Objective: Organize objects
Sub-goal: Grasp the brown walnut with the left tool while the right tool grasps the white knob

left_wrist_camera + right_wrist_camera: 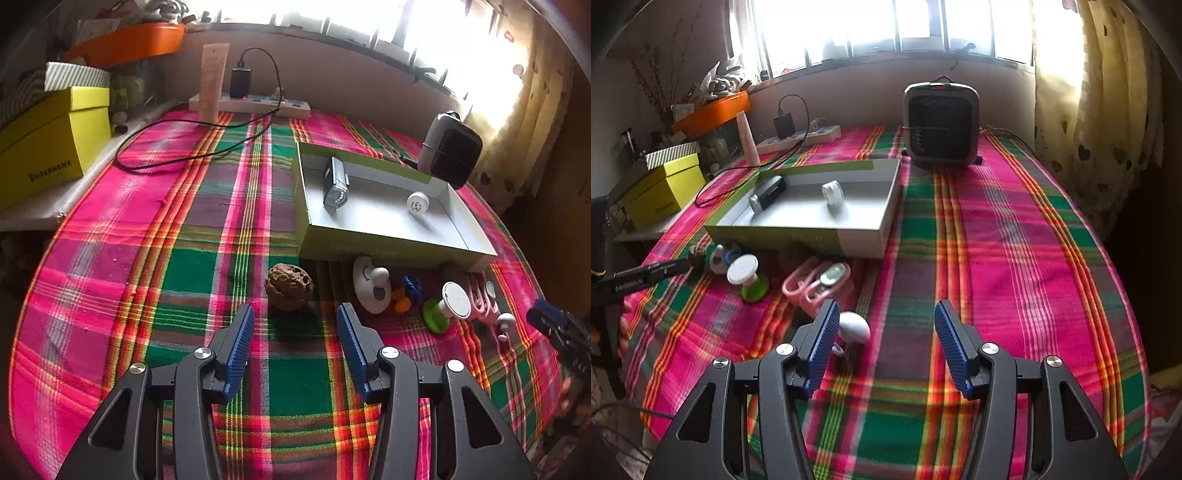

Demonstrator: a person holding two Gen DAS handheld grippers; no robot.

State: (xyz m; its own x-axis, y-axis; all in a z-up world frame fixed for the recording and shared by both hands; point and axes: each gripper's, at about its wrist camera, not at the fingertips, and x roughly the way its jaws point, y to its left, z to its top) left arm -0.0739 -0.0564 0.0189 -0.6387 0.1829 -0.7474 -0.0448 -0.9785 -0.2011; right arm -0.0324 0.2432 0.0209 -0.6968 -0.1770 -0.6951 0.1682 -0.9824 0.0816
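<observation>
The surface (pixel 1015 240) is covered by a plaid cloth of pink, green and orange; a bright window is seen behind it, with a pale curtain (pixel 1108 129) at the right; a dark heater (pixel 940 125) stands upright at the far edge, and a white power strip (pixel 251 105) with a black charger and cable lies toward the far left; a yellow box (pixel 48 147) sits off the cloth on a ledge at the left.

A shallow green-sided tray (pixel 369 243) with a grey floor rests on the cloth; inside it lie a silver-black device (pixel 335 186) and a white round cap (pixel 417 202), well apart.

In front of the tray's near wall small things are strewn: a brown wrinkled walnut-like ball (pixel 290 288), a white oval piece (pixel 371 286), a blue-and-orange bit (pixel 406 293), a white disc on a green base (pixel 445 304), a pink cable bundle (pixel 816 282) and a white egg-shaped piece (pixel 854 326).

The left gripper (pixel 295 317) hovers with fingers held moderately apart, nothing between them, the ball just beyond the tips; the right gripper (pixel 884 314) is spread wide and empty, the egg-shaped piece just beside its left finger.
</observation>
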